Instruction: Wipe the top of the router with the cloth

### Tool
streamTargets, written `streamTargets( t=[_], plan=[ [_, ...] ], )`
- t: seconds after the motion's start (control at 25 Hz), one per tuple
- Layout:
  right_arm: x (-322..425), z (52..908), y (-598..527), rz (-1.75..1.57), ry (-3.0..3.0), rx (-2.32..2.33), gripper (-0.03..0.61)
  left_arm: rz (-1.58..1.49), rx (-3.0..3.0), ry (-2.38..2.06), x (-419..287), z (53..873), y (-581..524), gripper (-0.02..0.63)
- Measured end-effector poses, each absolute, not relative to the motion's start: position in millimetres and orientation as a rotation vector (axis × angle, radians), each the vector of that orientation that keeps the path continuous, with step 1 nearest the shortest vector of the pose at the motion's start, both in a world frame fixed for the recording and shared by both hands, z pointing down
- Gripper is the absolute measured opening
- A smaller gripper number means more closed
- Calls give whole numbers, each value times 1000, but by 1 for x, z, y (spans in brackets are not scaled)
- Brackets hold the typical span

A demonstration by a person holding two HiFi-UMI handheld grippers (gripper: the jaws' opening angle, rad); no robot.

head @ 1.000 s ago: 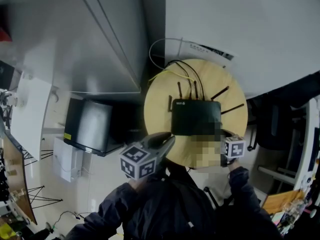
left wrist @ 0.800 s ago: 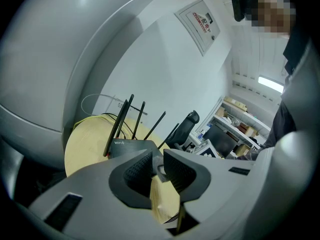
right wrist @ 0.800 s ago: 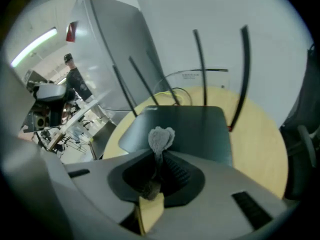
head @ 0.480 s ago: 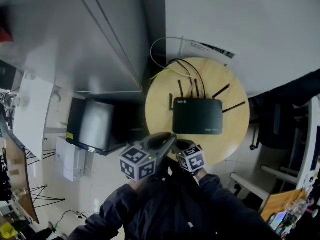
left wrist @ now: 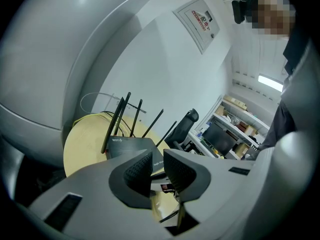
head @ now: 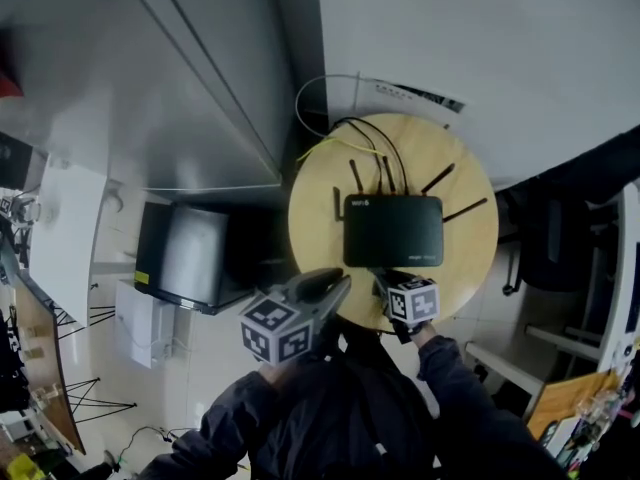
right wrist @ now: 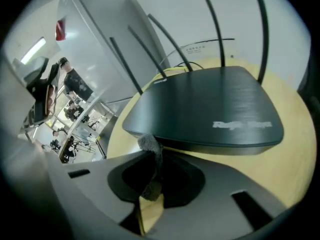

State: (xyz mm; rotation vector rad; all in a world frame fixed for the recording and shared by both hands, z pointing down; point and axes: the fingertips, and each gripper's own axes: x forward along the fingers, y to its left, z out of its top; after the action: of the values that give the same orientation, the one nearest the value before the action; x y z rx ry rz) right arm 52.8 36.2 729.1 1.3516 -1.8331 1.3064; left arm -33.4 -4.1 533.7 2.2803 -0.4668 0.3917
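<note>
Right gripper view: cloth (right wrist: 151, 151) beside router (right wrist: 200, 104) edge

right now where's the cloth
In the right gripper view, the cloth is pinched in the right tongs, just short of the router's near edge, above the round table.
</note>
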Motion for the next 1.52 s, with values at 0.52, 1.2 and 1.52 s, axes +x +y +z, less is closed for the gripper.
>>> streamTargets(
  t=[0.52, 1.2, 1.52],
  plan=[
    [190, 742, 84, 1386, -1620, 1587, 67, 404, 2295, -446, -24, 530, -12, 66],
    [107, 551, 47, 1126, -2196, 1570, 67, 380, 2332, -405, -18, 485, -10, 66],
    [71, 454, 42, 927, -2376, 1546, 67, 338, 2353, -417, -22, 466, -14, 66]
  ],
)
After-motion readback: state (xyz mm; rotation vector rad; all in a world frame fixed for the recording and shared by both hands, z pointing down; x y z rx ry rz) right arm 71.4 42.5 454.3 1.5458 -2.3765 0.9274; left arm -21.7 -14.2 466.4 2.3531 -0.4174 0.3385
